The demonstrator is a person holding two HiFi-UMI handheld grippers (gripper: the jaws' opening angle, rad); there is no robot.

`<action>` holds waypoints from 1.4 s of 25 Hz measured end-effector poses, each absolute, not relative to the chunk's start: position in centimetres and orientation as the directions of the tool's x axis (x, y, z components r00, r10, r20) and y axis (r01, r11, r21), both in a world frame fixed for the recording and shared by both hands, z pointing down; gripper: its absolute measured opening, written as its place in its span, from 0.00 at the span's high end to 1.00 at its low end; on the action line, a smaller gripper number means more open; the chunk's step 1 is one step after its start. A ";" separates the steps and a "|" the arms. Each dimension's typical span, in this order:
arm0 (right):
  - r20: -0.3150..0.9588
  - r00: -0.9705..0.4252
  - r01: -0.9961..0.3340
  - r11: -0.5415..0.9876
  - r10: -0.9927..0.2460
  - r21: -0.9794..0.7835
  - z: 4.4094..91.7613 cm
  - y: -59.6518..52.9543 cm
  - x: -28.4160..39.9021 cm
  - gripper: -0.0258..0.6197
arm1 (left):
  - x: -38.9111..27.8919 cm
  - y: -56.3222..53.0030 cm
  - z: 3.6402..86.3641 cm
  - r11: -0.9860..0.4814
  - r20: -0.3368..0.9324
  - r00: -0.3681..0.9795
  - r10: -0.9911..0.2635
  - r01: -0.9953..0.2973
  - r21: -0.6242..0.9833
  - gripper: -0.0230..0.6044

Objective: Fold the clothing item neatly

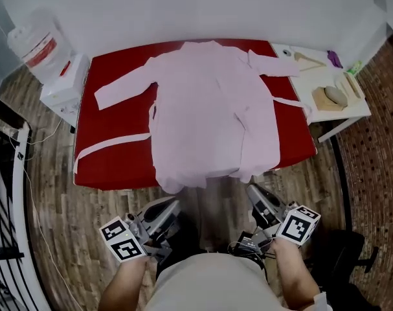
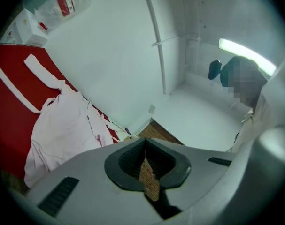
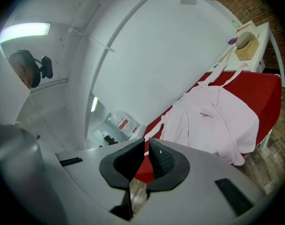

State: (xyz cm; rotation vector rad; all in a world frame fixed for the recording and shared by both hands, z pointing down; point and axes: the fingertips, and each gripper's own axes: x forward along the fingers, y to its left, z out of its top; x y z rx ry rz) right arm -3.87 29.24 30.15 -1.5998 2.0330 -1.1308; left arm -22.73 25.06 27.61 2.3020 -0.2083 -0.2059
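A pale pink robe (image 1: 209,109) lies spread flat on the red table (image 1: 112,118), collar toward the far wall and hem (image 1: 183,183) spilling over the near edge, so its long axis runs straight away from the person. One sleeve (image 1: 122,86) reaches out to the left and the other sleeve (image 1: 274,65) to the right, and a thin belt (image 1: 109,146) trails across the red cover on the left. The person stands at the near edge with both tools drawn in close to the body, short of the cloth and touching none of it. The left tool (image 1: 171,206) has its jaws pressed together with nothing between them, and the right tool (image 1: 256,192) is likewise closed and empty. The robe lies ahead of both tools, the hanging hem being the nearest part. The right tool looks a shade closer to it, though either could reach its own corner. Any first fold, I judge, turns on opening the jaws and going forward to that hem or out to a sleeve. Off to the left, a clear jug (image 1: 34,47) with a red label sits on a white stand (image 1: 65,86); I cannot tell what is in it. A white side table (image 1: 325,118) at the right carries a few small loose items.
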 end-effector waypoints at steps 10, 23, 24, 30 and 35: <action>0.207 -0.168 -0.725 -0.021 -0.964 -0.688 27.6 24.0 -2.7 0.93 | -24.2 18.1 27.1 -0.671 -0.108 0.985 -0.133 -0.009 0.741 0.96; 0.191 -0.083 -0.753 -0.064 -0.978 -0.654 28.0 20.2 3.9 0.93 | -21.7 13.7 27.9 -0.687 -0.077 0.986 -0.148 -0.046 0.726 0.96; 0.189 -0.080 -0.755 -0.064 -0.979 -0.652 28.1 19.6 4.9 0.93 | -21.3 13.2 28.0 -0.687 -0.074 0.985 -0.157 -0.055 0.725 0.96; 0.192 -0.085 -0.764 -0.059 -0.978 -0.642 28.3 15.3 10.9 0.93 | -16.7 10.1 28.2 -0.665 -0.079 0.977 -0.198 -0.075 0.743 0.96; 0.215 -0.128 -0.762 -0.043 -0.968 -0.647 28.9 12.0 15.9 0.93 | -11.0 7.2 27.9 -0.656 -0.080 0.972 -0.220 -0.087 0.750 0.96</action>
